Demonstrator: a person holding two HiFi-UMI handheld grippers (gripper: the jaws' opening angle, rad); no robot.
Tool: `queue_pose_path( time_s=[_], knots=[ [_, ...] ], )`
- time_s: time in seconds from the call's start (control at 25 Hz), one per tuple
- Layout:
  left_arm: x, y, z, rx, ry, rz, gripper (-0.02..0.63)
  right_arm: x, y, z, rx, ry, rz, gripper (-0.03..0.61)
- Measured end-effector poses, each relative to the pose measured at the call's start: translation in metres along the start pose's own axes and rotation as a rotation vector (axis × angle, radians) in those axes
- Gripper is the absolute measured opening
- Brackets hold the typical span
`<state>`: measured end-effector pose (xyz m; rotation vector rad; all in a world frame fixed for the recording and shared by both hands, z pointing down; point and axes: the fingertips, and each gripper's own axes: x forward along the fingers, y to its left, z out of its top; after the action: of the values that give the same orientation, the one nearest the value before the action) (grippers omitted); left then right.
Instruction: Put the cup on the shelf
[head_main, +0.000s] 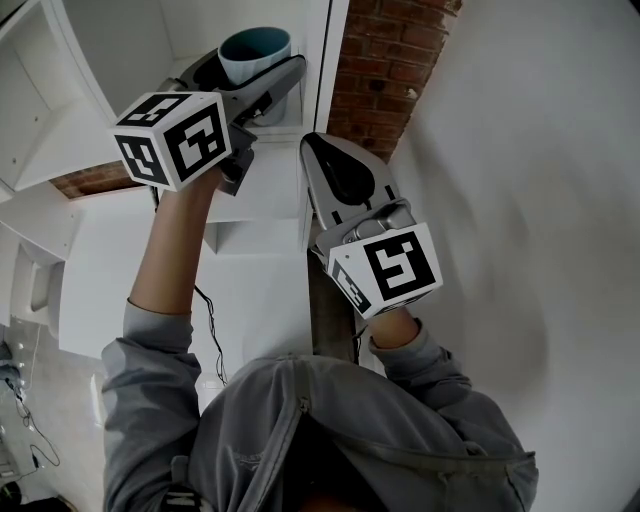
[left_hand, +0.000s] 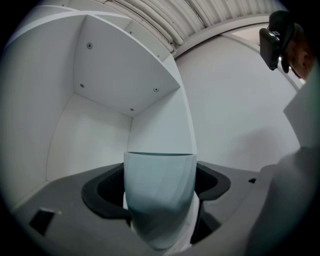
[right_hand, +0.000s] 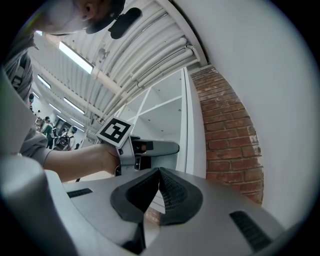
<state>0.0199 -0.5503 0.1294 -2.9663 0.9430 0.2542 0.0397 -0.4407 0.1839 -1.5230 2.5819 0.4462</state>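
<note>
A white shelving unit (head_main: 130, 45) stands against a strip of exposed red brick wall (head_main: 385, 70), which gives way on the right to a smooth white wall (head_main: 540, 200). The unit's open compartments are made of plain white panels, and small screws (left_hand: 89, 45) dot one panel in the left gripper view. Overhead, a ribbed white ceiling (right_hand: 150, 45) spans the room, with pipes (right_hand: 165, 56) running beneath it and long strip lights (right_hand: 75, 56) burning off to the left. The light is even and cool, leaving soft grey shadows in the compartment corners.
</note>
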Motion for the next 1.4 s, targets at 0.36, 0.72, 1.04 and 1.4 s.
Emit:
queue_pose_path(
  time_s=[0.36, 0.72, 1.04, 1.4],
  knots=[
    [0.003, 0.003, -0.003, 0.03, 0.016, -0.007, 0.39, -0.008, 0.002, -0.002, 0.007, 0.005, -0.007, 0.028],
    [-0.001, 0.003, -0.005, 0.043, 0.016, 0.024, 0.425, -0.015, 0.003, -0.004, 0.012, 0.01, -0.01, 0.028],
    [-0.038, -0.002, 0.005, 0.055, 0.031, 0.057, 0.428, -0.017, 0.022, 0.002, 0.017, 0.014, -0.004, 0.028],
    [-0.098, -0.025, -0.014, 0.051, 0.052, 0.077, 0.138, -0.029, 0.038, 0.007, 0.026, 0.01, -0.019, 0.028]
  ],
)
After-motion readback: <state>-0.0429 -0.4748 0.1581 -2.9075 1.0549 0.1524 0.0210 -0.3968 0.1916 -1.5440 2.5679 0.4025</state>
